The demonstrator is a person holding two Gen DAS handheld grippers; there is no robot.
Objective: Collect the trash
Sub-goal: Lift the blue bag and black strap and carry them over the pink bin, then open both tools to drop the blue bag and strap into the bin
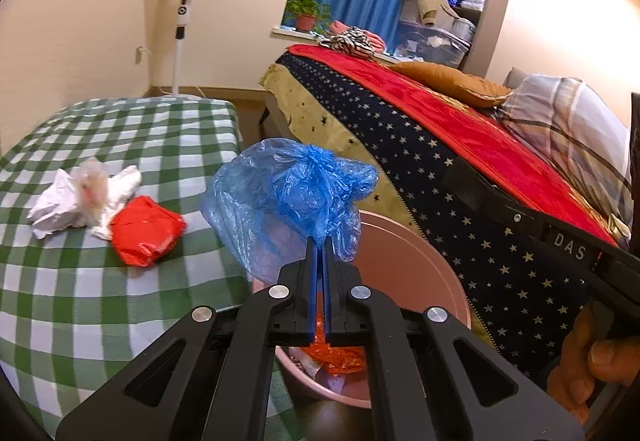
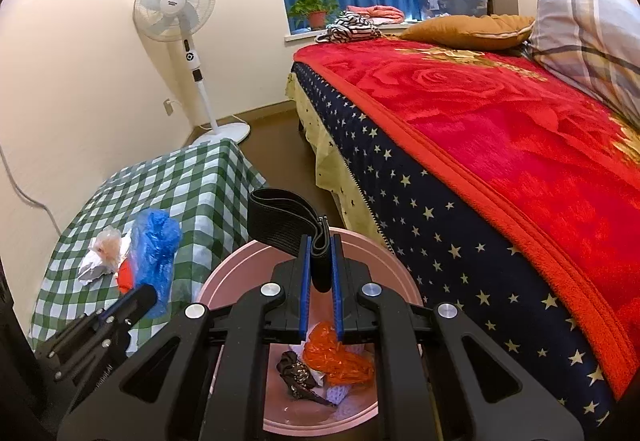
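My left gripper (image 1: 320, 245) is shut on a crumpled blue plastic bag (image 1: 292, 193), which hangs over the near-left rim of the pink bin (image 1: 408, 261). In the right wrist view the same blue bag (image 2: 156, 245) sticks up from the left gripper (image 2: 145, 295) beside the bin. My right gripper (image 2: 320, 241) is shut on a black ribbed elastic band (image 2: 280, 219) above the pink bin (image 2: 240, 265). Orange plastic (image 2: 340, 357) and a dark wrapper (image 2: 296, 373) lie inside the bin. Crumpled white paper (image 1: 60, 205) and a red bag (image 1: 144, 229) rest on the green checked table (image 1: 80, 313).
A bed with a red blanket (image 2: 500, 129) and starred side (image 2: 440, 237) runs along the right, close to the bin. A white standing fan (image 2: 176, 5) is in the far corner. A person's hand (image 1: 592, 361) grips the right tool at the lower right.
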